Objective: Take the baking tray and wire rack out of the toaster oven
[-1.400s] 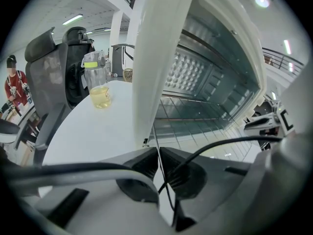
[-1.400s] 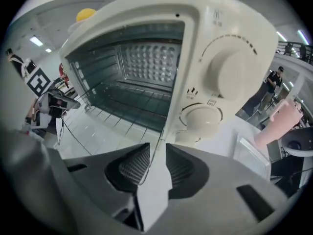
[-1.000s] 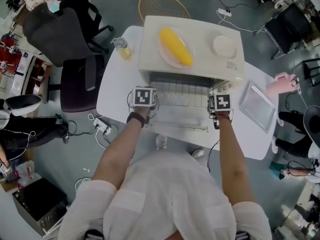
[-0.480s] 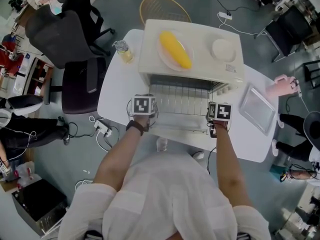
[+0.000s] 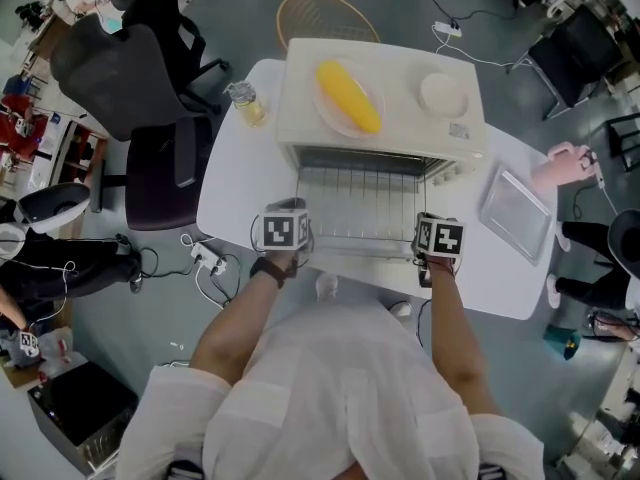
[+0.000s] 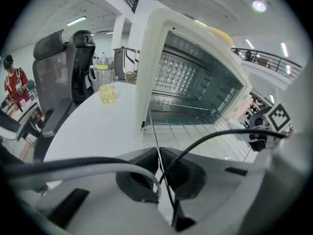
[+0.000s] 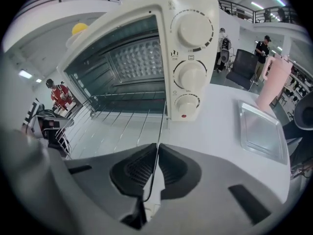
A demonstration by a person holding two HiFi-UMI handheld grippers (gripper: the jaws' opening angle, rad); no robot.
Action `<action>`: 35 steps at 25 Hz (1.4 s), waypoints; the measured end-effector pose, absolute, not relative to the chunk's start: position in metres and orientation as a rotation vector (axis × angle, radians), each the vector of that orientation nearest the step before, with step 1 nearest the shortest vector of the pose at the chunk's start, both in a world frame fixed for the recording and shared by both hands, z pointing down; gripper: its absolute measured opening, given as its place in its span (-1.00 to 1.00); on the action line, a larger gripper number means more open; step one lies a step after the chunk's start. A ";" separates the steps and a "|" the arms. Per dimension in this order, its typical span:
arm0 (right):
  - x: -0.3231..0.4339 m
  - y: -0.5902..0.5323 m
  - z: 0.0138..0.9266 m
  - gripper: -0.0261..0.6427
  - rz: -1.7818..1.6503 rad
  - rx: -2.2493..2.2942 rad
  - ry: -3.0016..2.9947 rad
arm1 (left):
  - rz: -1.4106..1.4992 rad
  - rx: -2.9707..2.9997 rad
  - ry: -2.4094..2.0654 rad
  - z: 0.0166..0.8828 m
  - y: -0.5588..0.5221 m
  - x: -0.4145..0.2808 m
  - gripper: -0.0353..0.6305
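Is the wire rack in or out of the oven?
Partly out: the wire rack pokes forward from the open toaster oven.

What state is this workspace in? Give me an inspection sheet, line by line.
Surface: white table, bearing the oven.
Job's things: cream toaster oven, door open; silver wire rack drawn partly out; metal baking tray on the table, right of oven.
Clutter: yellow corn cob and white round bowl on the oven; glass bottle of yellow liquid; pink cup.
Grippers: left gripper and right gripper each shut on a rack edge wire.
Cables: black gripper cable; white power strip on floor.
Surroundings: black office chairs, wicker basket.
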State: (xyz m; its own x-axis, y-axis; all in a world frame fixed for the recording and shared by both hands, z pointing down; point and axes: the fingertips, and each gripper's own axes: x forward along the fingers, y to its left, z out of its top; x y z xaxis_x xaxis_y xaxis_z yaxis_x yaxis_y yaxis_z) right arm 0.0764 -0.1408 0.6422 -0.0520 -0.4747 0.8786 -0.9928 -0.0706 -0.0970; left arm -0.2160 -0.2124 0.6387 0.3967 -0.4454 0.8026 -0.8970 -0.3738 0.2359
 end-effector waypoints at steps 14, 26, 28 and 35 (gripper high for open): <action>0.067 -0.105 0.622 -0.87 0.990 1.621 -1.639 | 0.814 2.049 -1.185 0.608 -0.177 -0.227 -0.85; 0.071 -0.070 0.584 -0.86 0.945 1.609 -1.746 | 0.768 2.100 -1.244 0.543 -0.135 -0.218 -0.85; 0.078 -0.064 0.579 -0.86 0.956 1.616 -1.751 | 0.771 2.108 -1.238 0.536 -0.132 -0.211 -0.85; 0.128 -0.026 0.574 -0.86 0.976 1.613 -1.748 | 0.776 2.093 -1.228 0.531 -0.091 -0.160 -0.85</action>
State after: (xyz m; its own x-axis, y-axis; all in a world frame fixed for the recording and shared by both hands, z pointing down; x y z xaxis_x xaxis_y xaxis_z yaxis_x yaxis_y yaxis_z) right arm 0.1283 -0.0256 0.5741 -0.1167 -0.5804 0.8059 -0.9906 0.0096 -0.1365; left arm -0.1603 -0.0914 0.5312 0.4055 -0.5537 0.7273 -0.8946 -0.4039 0.1913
